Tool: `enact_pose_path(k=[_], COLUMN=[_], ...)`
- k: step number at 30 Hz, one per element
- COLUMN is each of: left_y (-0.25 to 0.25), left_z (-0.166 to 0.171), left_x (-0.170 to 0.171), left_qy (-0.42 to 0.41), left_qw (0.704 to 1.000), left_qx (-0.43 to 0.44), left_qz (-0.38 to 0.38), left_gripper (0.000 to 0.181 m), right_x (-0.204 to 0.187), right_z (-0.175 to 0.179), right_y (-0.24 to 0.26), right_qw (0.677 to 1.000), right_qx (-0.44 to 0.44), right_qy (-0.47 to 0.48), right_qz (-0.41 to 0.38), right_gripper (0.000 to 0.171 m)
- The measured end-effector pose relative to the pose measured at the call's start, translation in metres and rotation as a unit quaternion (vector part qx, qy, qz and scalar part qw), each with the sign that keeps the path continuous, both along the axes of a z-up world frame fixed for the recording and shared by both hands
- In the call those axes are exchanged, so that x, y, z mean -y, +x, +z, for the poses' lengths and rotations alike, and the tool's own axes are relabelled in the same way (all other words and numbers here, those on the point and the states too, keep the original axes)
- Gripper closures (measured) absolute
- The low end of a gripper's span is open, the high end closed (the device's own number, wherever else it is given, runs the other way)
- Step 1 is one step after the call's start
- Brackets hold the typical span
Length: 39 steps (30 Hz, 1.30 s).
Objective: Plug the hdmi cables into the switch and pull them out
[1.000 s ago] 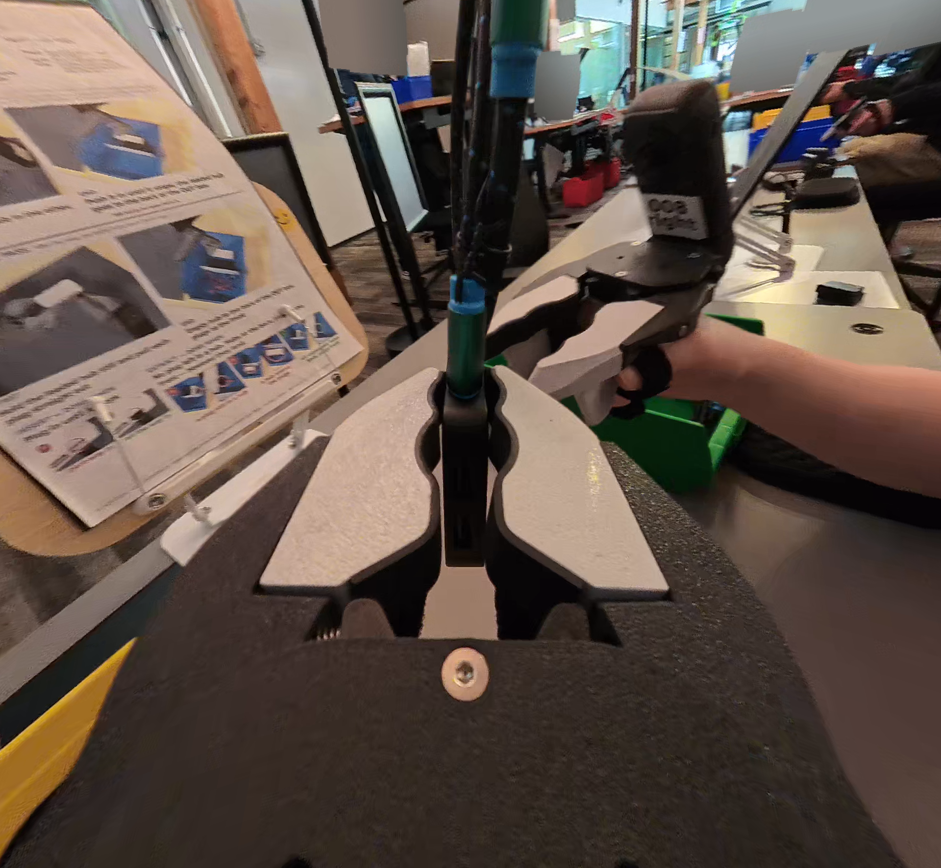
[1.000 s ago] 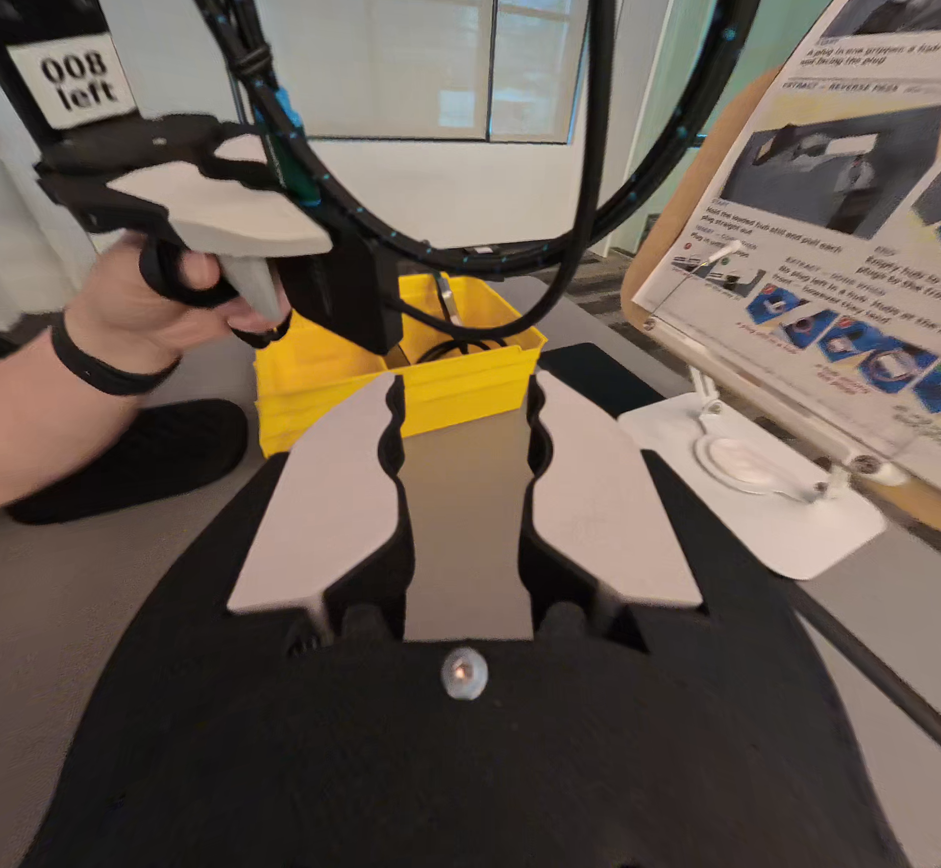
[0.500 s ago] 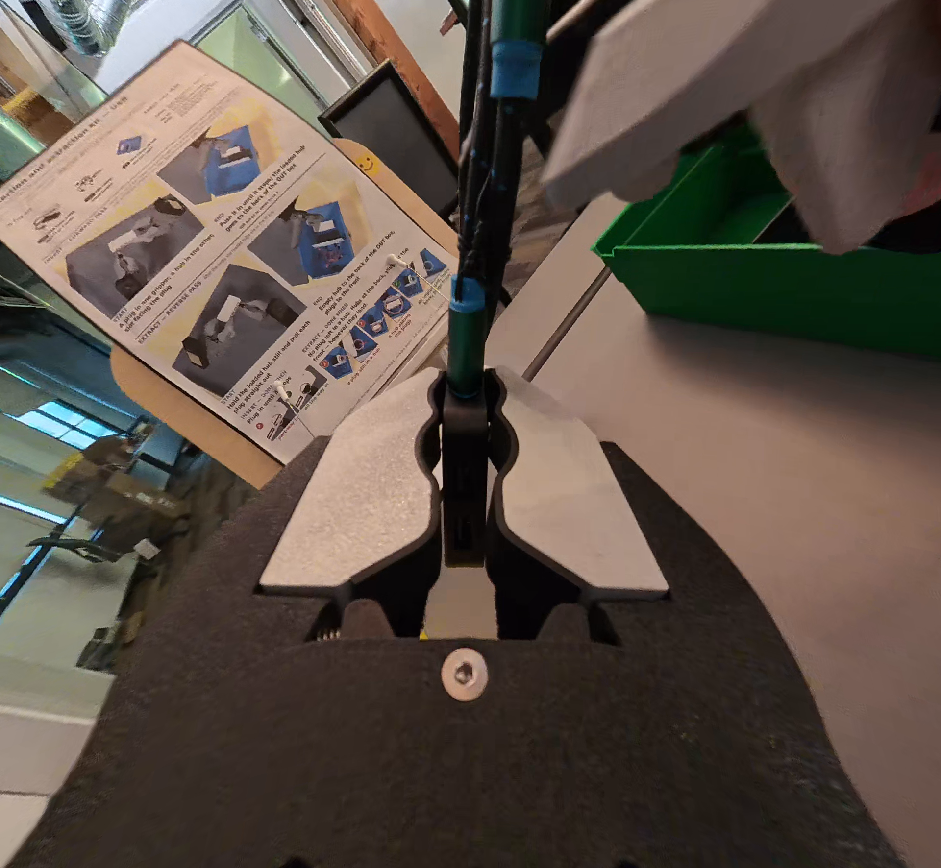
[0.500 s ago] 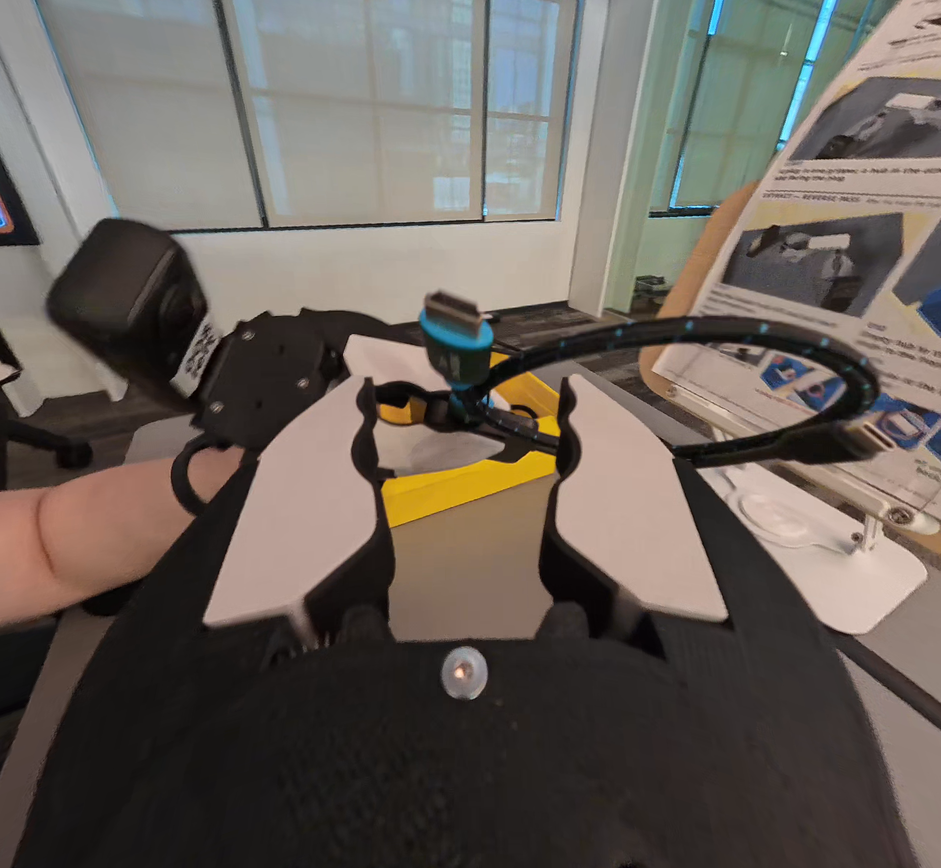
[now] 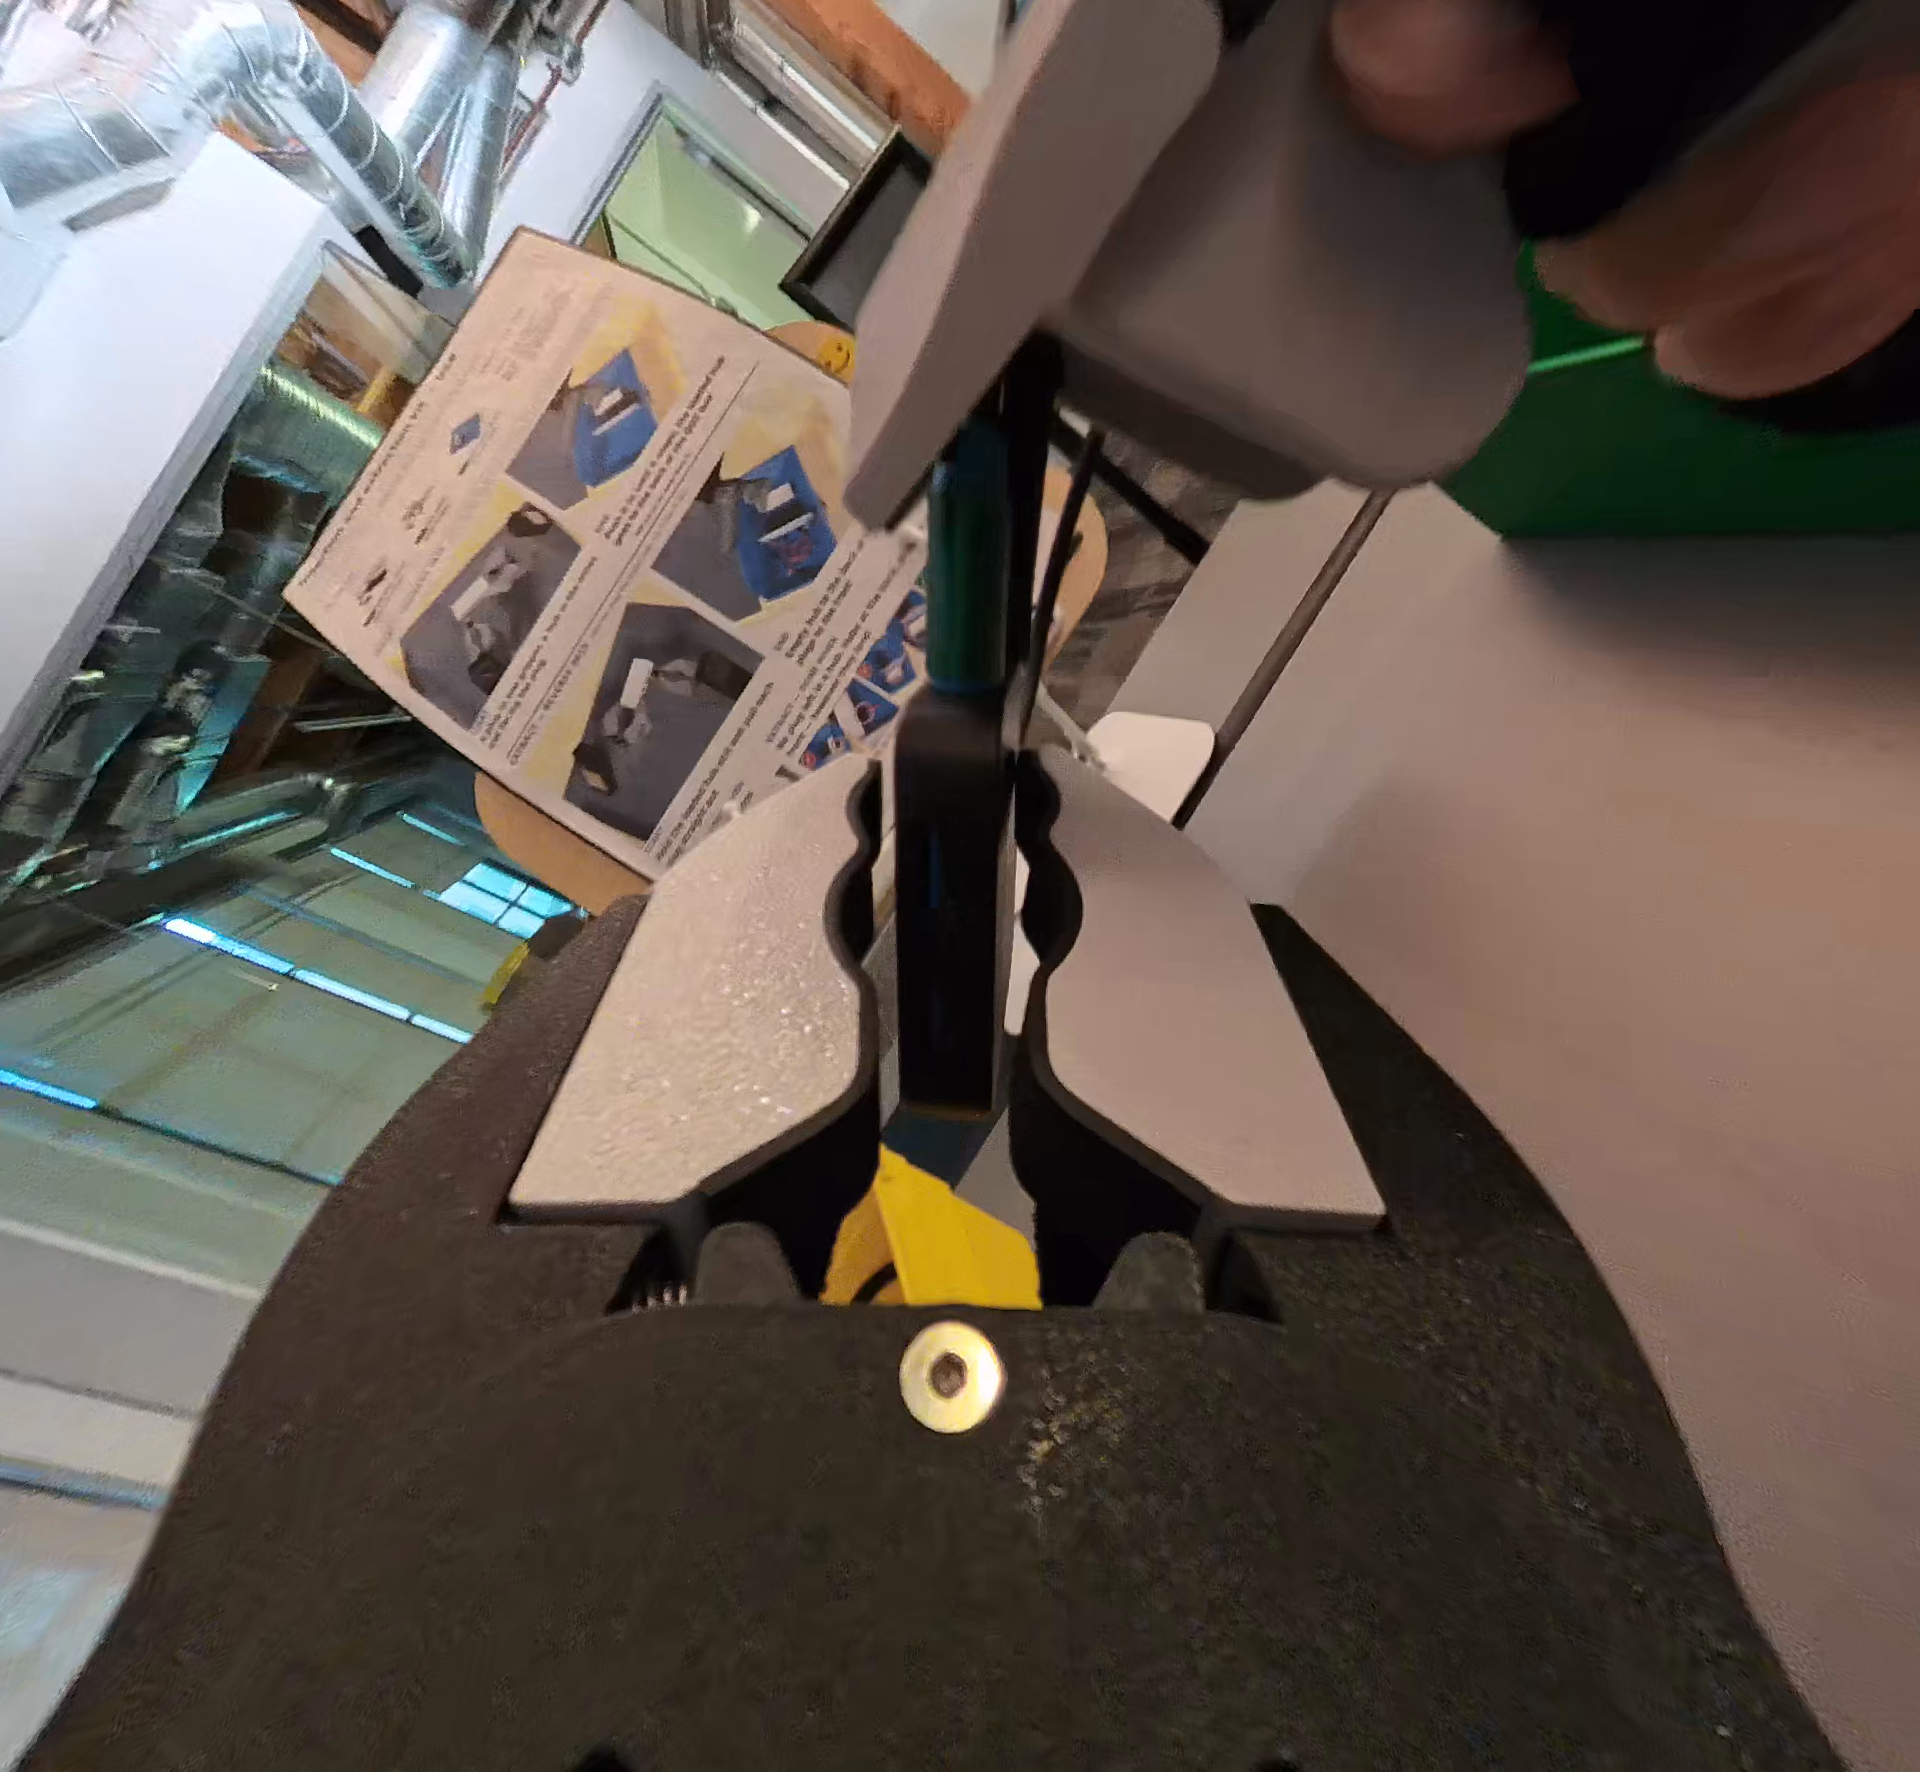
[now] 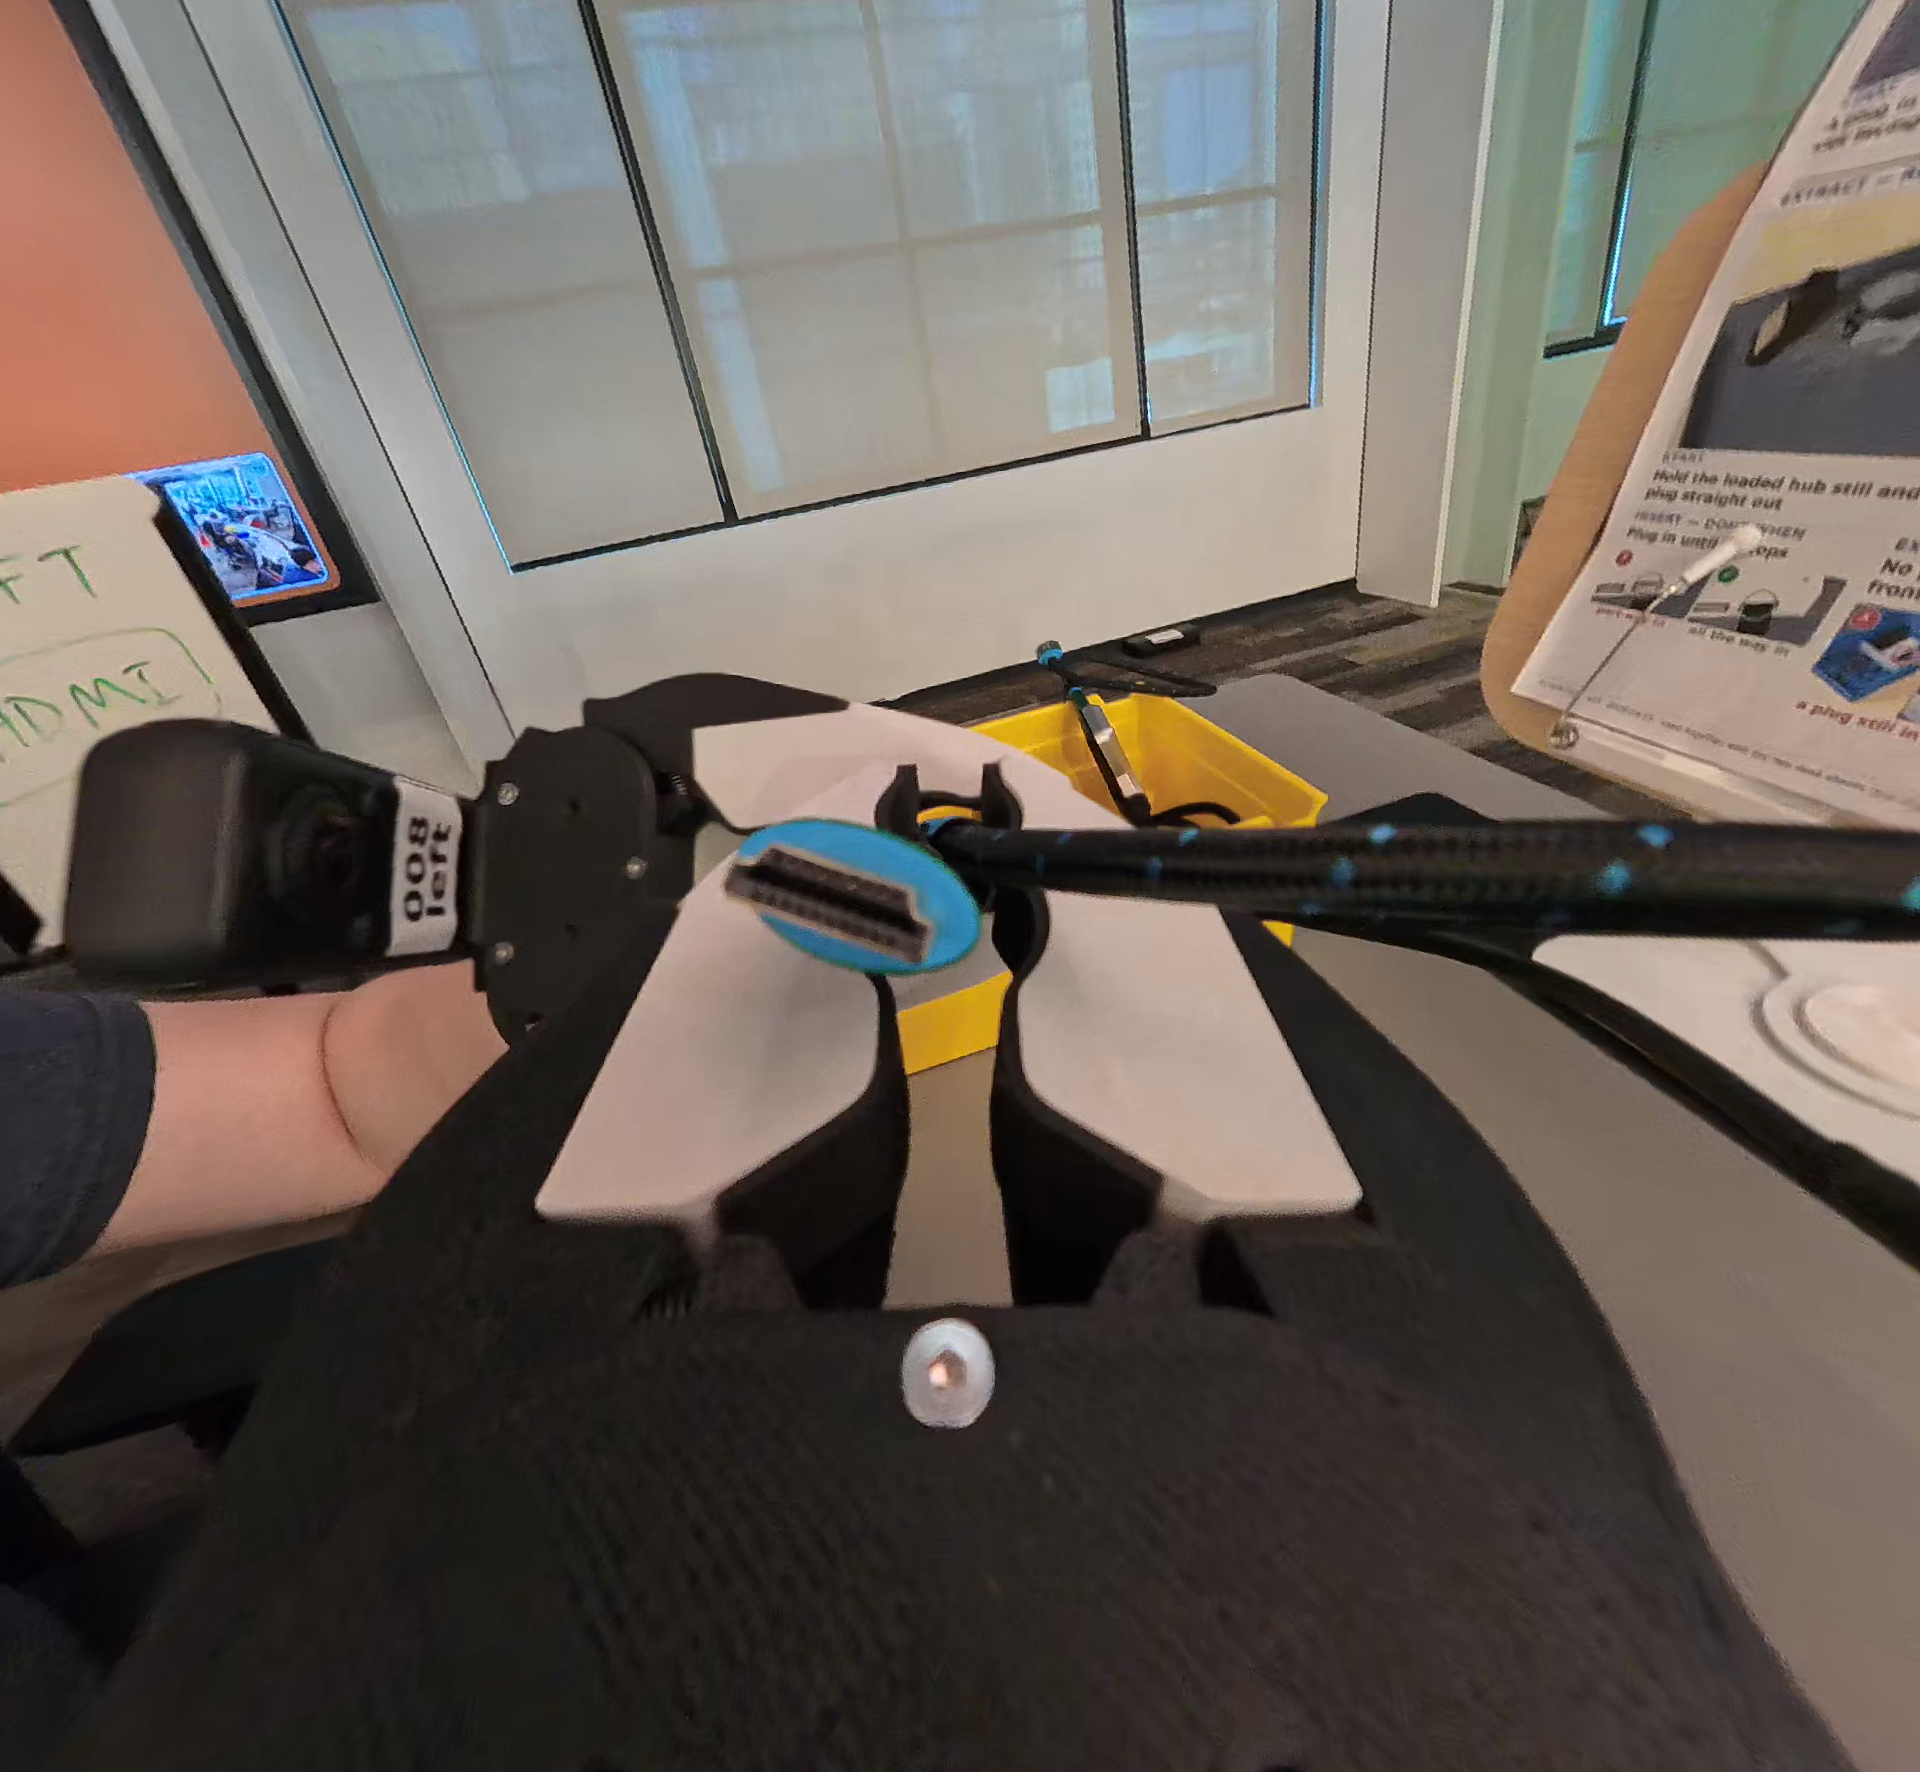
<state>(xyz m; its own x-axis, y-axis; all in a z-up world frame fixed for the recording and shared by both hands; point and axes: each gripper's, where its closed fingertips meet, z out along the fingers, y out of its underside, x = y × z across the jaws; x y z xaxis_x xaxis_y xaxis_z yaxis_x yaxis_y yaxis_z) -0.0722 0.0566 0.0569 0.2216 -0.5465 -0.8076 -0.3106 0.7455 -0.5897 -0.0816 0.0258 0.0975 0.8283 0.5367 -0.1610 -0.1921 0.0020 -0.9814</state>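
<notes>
- Since half a second ago, both cameras are sitting much nearer each other: the right gripper [image 5: 1049, 288] is now filling the upper right of the left wrist view, and the blue-collared plug [image 6: 854, 896] is now sitting directly over the right gripper's [image 6: 948, 901] fingertips
- Left gripper [image 5: 948, 901] is clamping the black switch [image 5: 948, 922], which is standing edge-on between its grey fingers [image 5: 727, 1005], both pads pressing against its sides
- From the far end of the switch, a green-sleeved cable end [image 5: 966, 579] is running up and passing under the right gripper's grey finger
- A braided black cable [image 6: 1455, 875] with blue flecks is crossing from the switch's side toward the right edge of the right wrist view; its blue-collared plug is facing the camera with its metal mouth showing
- Right gripper's jaws are standing apart, with table and yellow bin visible through the narrow gap; whether they are touching the plug cannot be told
- Behind the switch, a yellow bin [image 6: 1236, 777] is holding more cables, on the grey table [image 5: 1558, 891]
- Beyond the switch, an instruction sheet [image 5: 613, 610] is leaning on a wooden board, and a green bin [image 5: 1662, 465] is sitting at the table's far side
- A person's forearm [image 6: 312, 1099] is holding the left gripper [image 6: 940, 792] beside the plug
</notes>
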Motion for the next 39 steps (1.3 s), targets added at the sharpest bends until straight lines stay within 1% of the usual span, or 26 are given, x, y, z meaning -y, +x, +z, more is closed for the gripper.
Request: enact_pose_path(k=[3,4,6,10,12,13,15,17,18,20,22,24,25,26,27,29,32,35,37,39], left_y=[0.0,0.0,0.0,-0.005,-0.011,-0.015,-0.02,-0.022,-0.023,-0.022,-0.019,-0.015,-0.014,-0.012,-0.01,-0.006,-0.002,0.001,0.004,0.005], left_z=[-0.003,-0.003,-0.004,0.004,0.012,0.016,0.018,0.019,0.019,0.017,0.012,0.006,0.004,0.002,0.0,-0.007,-0.017,-0.029,-0.035,-0.038], left_x=[-0.007,-0.006,-0.002,-0.008,-0.019,-0.025,-0.034,-0.04,-0.042,-0.042,-0.039,-0.034,-0.031,-0.029,-0.026,-0.024,-0.024,-0.027,-0.027,-0.027], left_qy=[-0.015,-0.014,0.004,0.043,0.086,0.102,0.106,0.103,0.107,0.115,0.116,0.13,0.144,0.161,0.175,0.182,0.192,0.202,0.201,0.213], left_qw=[1.0,1.0,1.0,0.999,0.995,0.993,0.992,0.992,0.991,0.99,0.991,0.989,0.987,0.984,0.982,0.98,0.977,0.973,0.972,0.969], left_qx=[-0.006,-0.005,-0.013,-0.002,0.001,0.004,0.005,0.007,0.007,0.002,-0.008,-0.019,-0.023,-0.027,-0.031,-0.044,-0.064,-0.089,-0.1,-0.104], left_qz=[0.013,0.007,-0.004,0.01,0.041,0.056,0.072,0.076,0.077,0.076,0.072,0.068,0.069,0.069,0.069,0.067,0.067,0.07,0.067,0.069], left_gripper=[0.15,0.152,0.165,0.167,0.167,0.167,0.167,0.166,0.167,0.167,0.167,0.166,0.166,0.166,0.166,0.166,0.167,0.166,0.166,0.164], right_x=[0.005,0.005,0.006,0.007,0.012,0.019,0.041,0.061,0.069,0.076,0.072,0.065,0.06,0.055,0.049,0.037,0.022,0.016,0.015,0.017], right_z=[0.003,0.002,0.002,0.0,-0.008,-0.017,-0.031,-0.031,-0.024,-0.002,0.022,0.035,0.032,0.023,0.01,-0.013,-0.035,-0.052,-0.054,-0.05], right_y=[-0.01,-0.012,-0.017,-0.02,-0.019,-0.018,-0.013,-0.01,-0.012,-0.017,-0.015,-0.012,-0.013,-0.013,-0.013,-0.011,-0.007,-0.004,0.0,0.002], right_qw=[0.999,0.999,0.998,0.995,0.989,0.981,0.956,0.94,0.94,0.949,0.958,0.954,0.95,0.945,0.942,0.938,0.938,0.936,0.934,0.933], right_qx=[0.026,0.035,0.053,0.094,0.14,0.177,0.252,0.298,0.306,0.298,0.286,0.293,0.305,0.32,0.331,0.338,0.327,0.321,0.324,0.33], right_qy=[0.015,0.016,0.029,0.026,-0.029,-0.069,-0.134,-0.152,-0.141,-0.089,-0.023,0.032,0.037,0.022,-0.006,-0.059,-0.105,-0.14,-0.147,-0.14], right_qz=[0.02,0.021,0.022,0.027,0.035,0.045,0.064,0.06,0.06,0.047,-0.004,-0.051,-0.059,-0.06,-0.053,-0.047,-0.046,-0.031,-0.033,-0.04], right_gripper=[0.16,0.16,0.159,0.156,0.133,0.129,0.136,0.145,0.149,0.149,0.143,0.139,0.136,0.131,0.125,0.12,0.121,0.121,0.122,0.125])
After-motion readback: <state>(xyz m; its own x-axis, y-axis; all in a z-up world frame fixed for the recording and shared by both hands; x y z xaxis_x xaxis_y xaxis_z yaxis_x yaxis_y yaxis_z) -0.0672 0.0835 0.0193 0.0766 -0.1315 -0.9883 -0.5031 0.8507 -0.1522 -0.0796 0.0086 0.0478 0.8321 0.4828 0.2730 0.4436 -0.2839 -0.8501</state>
